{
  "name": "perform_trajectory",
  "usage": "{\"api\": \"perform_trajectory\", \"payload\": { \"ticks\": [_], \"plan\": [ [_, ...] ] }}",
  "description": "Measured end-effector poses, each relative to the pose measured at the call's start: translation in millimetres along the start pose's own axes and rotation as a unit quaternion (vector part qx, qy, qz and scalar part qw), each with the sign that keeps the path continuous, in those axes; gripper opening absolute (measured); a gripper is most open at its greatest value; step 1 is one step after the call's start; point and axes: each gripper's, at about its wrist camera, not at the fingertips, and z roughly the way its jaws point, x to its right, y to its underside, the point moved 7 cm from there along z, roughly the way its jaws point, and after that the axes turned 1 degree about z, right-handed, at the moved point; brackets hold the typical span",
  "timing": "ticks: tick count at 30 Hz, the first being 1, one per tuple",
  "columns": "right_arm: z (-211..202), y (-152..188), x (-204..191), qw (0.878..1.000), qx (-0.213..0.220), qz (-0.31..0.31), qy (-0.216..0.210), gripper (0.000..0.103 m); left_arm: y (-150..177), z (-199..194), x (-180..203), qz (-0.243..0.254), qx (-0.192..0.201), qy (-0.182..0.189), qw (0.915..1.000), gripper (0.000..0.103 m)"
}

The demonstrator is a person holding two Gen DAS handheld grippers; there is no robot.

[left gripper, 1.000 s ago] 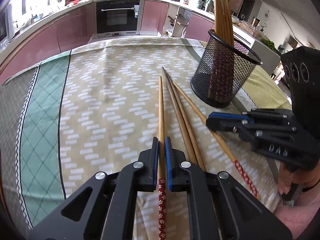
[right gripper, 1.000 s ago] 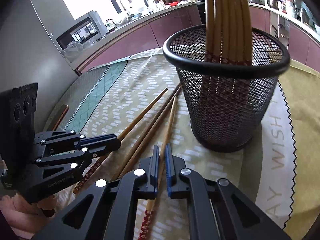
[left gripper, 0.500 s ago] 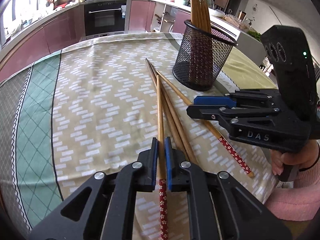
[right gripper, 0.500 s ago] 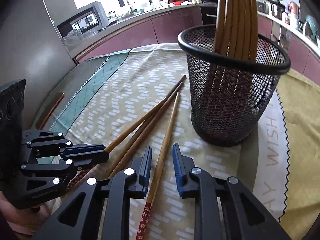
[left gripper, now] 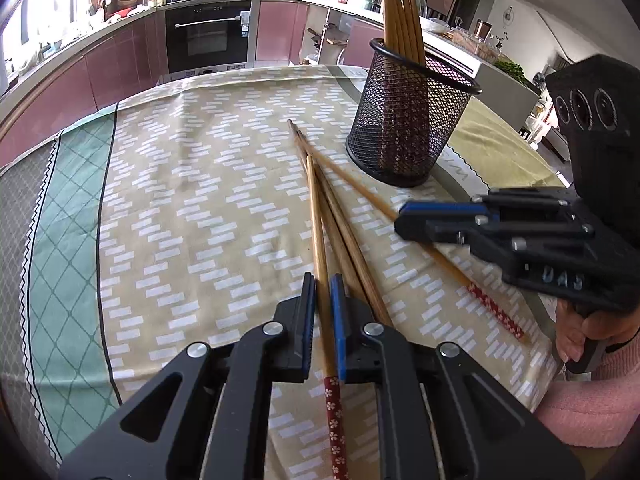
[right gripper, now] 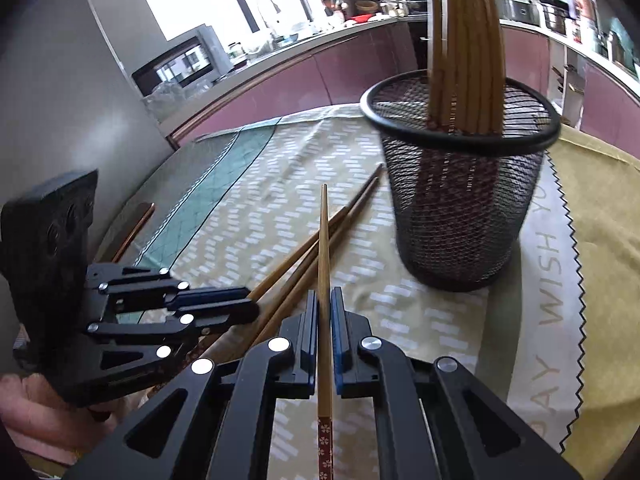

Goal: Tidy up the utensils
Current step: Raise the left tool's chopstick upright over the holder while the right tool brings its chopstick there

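In the left wrist view my left gripper (left gripper: 322,280) is shut on a wooden chopstick (left gripper: 316,220) with a red flowered end, which lies on the tablecloth. Two more chopsticks (left gripper: 352,248) lie against it on the right. In the right wrist view my right gripper (right gripper: 325,296) has its jaws closing onto another chopstick (right gripper: 324,240), with both pads pressing its sides. Its tip crosses over the loose chopsticks (right gripper: 296,280). The black mesh cup (right gripper: 460,208) stands just beyond, with several chopsticks (right gripper: 464,60) upright in it. The left wrist view also shows the right gripper (left gripper: 404,220) and the mesh cup (left gripper: 408,128).
A patterned tablecloth (left gripper: 180,200) covers the round table. A hand in a pink sleeve (left gripper: 580,332) holds the right gripper at the table's near edge. Kitchen counters and an oven (left gripper: 208,36) run behind the table. A brown chair back (right gripper: 132,232) stands beside the table on the left.
My right gripper stood open around its chopstick half a second ago and has shut on it; the stick now points straight ahead. My left gripper kept its grip.
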Motion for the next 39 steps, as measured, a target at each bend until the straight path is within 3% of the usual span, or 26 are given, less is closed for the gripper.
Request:
{"api": "perform_trajectory", "payload": {
  "ticks": [11,23,33,39],
  "plan": [
    [18,-5,-2,0.999,-0.029,-0.014,0.009,0.009,-20,16,-4,0.01,-0.006,-0.002,0.9999,0.014],
    [7,-4,2,1.0,-0.011,-0.005,-0.007,0.006,-22,16,-6,0.001,-0.002,-0.021,0.9998,0.008],
    [-34,-14,-2,0.999,0.04,-0.011,-0.031,0.006,-31,-21,-2,-0.008,0.033,0.014,0.9993,0.007],
    [-67,-23,6,0.996,0.08,0.0,-0.036,0.006,-44,-51,8,-0.006,0.063,0.059,0.9962,0.007]
  ]
}}
